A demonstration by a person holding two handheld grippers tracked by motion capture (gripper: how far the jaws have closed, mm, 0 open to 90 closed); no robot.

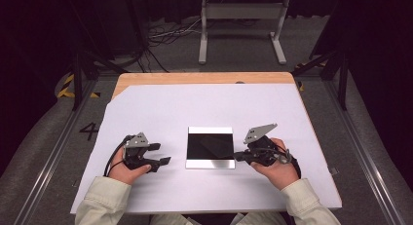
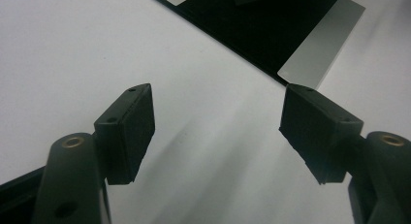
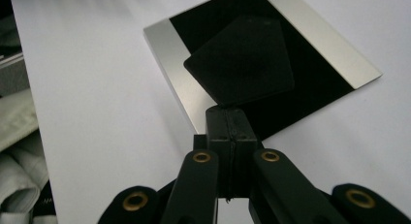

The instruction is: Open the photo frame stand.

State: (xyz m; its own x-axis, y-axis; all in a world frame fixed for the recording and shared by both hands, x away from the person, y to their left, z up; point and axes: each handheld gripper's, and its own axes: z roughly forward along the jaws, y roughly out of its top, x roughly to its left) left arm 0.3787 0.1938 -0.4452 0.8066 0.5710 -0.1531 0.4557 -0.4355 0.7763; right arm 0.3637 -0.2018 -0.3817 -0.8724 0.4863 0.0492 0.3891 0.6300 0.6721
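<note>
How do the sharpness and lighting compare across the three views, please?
High view: evenly lit white table sheet, dark surroundings, slightly soft throughout. Left gripper view: the left gripper casts soft shadows on the sheet; the black square tray with silver edges looks a little blurred. Right gripper view: the thin black square piece held by the shut right gripper merges with the dark tray.

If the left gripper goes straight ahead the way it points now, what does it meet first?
Probably the black and silver plate: the open left gripper points across bare white table sheet toward its near corner, though depth is unclear.
</note>
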